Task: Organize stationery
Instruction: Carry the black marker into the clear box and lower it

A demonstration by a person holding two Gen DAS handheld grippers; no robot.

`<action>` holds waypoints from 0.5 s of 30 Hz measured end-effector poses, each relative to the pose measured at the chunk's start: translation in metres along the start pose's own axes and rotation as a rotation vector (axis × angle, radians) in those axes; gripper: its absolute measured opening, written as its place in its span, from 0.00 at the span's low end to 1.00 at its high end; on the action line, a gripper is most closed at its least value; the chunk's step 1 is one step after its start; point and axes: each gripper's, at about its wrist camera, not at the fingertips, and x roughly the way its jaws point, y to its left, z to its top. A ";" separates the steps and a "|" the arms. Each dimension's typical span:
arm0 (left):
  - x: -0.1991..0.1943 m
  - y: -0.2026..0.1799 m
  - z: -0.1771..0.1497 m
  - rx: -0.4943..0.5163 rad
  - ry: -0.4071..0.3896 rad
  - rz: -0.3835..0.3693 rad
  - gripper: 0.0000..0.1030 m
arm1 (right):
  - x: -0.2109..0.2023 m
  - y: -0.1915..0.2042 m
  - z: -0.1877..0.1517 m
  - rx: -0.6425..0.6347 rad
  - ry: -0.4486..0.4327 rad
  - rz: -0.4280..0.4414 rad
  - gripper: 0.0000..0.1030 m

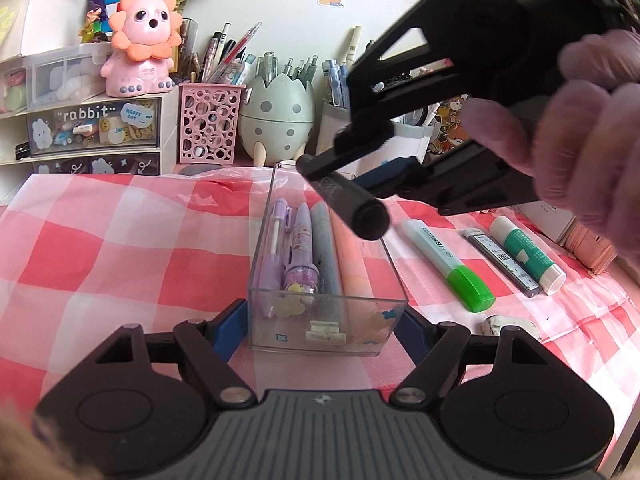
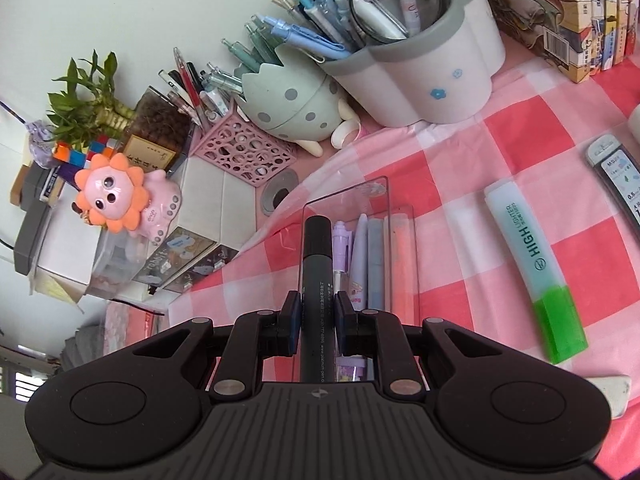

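- Two grippers are in play. My left gripper [image 1: 322, 322] sits at the bottom of the left view, its blue pads pressed on the near end of the clear box [image 1: 326, 280].
- My right gripper [image 2: 316, 314] is clamped on a black marker [image 2: 318, 276], which points straight up the middle of the right view, above the box [image 2: 404, 240].
- From the left view, the marker [image 1: 352, 204] hangs tilted over the box's far right edge, upper centre of frame, with a hand [image 1: 592, 128] at the right edge.
- Four pens [image 1: 304, 252] lie lengthwise inside the box.
- On the checked cloth [image 1: 120, 240], right of the box: a green highlighter [image 1: 448, 258], a lead case [image 1: 502, 262], a glue stick [image 1: 528, 254] and an eraser [image 1: 510, 326].
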 end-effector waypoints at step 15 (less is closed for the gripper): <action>0.000 0.000 0.000 0.001 0.000 0.000 0.50 | 0.017 -0.004 0.003 0.009 -0.022 -0.097 0.16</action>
